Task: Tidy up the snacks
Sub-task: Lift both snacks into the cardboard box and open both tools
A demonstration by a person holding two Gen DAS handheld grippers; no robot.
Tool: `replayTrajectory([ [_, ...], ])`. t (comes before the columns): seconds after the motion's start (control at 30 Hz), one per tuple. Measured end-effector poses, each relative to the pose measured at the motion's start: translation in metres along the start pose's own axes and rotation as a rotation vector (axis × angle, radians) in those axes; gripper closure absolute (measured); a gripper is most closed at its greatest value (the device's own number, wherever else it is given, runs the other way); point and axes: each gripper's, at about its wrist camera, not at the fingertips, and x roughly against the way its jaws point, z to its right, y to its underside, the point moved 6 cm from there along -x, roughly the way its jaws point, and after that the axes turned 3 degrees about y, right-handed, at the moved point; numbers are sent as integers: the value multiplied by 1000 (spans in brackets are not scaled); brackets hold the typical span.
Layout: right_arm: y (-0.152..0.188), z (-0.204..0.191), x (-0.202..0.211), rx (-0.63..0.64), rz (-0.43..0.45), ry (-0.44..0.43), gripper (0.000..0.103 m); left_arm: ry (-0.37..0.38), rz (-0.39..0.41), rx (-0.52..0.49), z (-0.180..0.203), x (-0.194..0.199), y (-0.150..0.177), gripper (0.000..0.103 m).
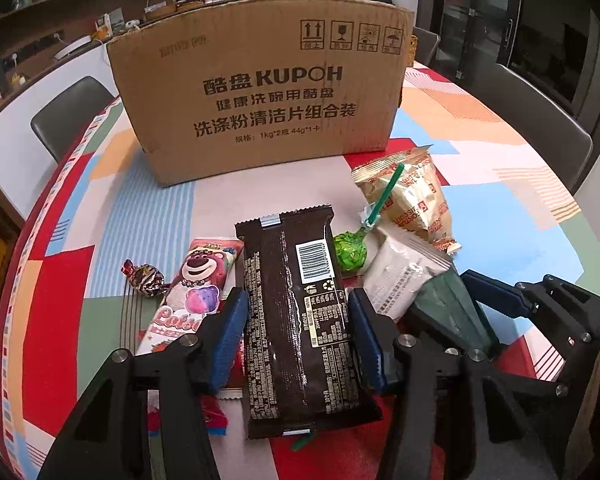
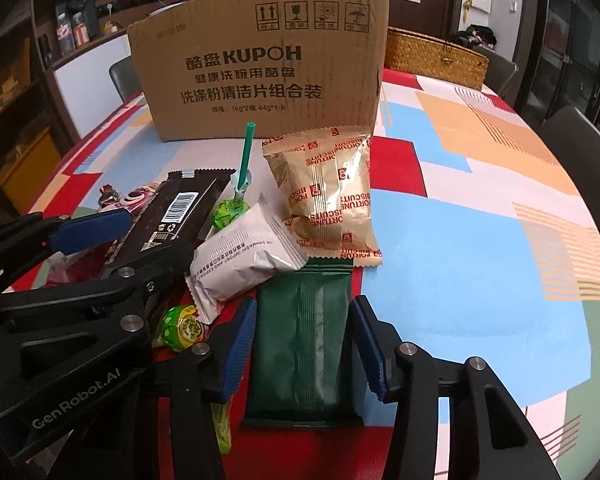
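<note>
Both grippers are straddling a packet lengthwise, so the coming move is turning on one relation: each packet's long axis is running from near to far, in line with the fingers, and the pads are facing its two long edges.

The left gripper (image 1: 296,336) is sitting over the dark brown bar packet (image 1: 296,308), which is lying flat on the desk (image 1: 480,152) with its barcode side up. The blue pads are standing at a middling width, right at the packet's left and right edges; whether they are already pressing I cannot tell. To its left the pink bear-print packet (image 1: 198,292) is lying almost parallel, just beside the left pad, so a careless squeeze could be catching it too.

The right gripper (image 2: 304,344) is sitting over the dark green packet (image 2: 304,340), likewise flat, its far end tucked under the gold biscuit bag (image 2: 330,196). Here a thin gap is showing beside each pad, so the jaws, moderately narrow, are flanking the packet rather than gripping it. The white packet (image 2: 244,260) is overlapping the green one's far left corner.

The cardboard box (image 1: 256,88), probably the destination, is standing upright at the far side, straight ahead of both grippers, with the left one slightly more squarely before it.
</note>
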Motion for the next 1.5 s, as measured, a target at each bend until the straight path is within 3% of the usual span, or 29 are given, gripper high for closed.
replayTrajectory([
  [0.5, -3, 5, 23, -44, 35, -29, 58, 27, 41, 49, -7, 25, 2, 55],
  [0.83, -20, 14, 71, -71, 149, -21, 58, 28, 138, 30, -4, 68, -8, 55],
  [1.17, -56, 6, 98, -37, 251, -36, 58, -8, 260, -6, -17, 108, -41, 55],
  [1.5, -114, 2, 115, -32, 352, -53, 58, -59, 376, -55, -40, 139, -100, 55],
])
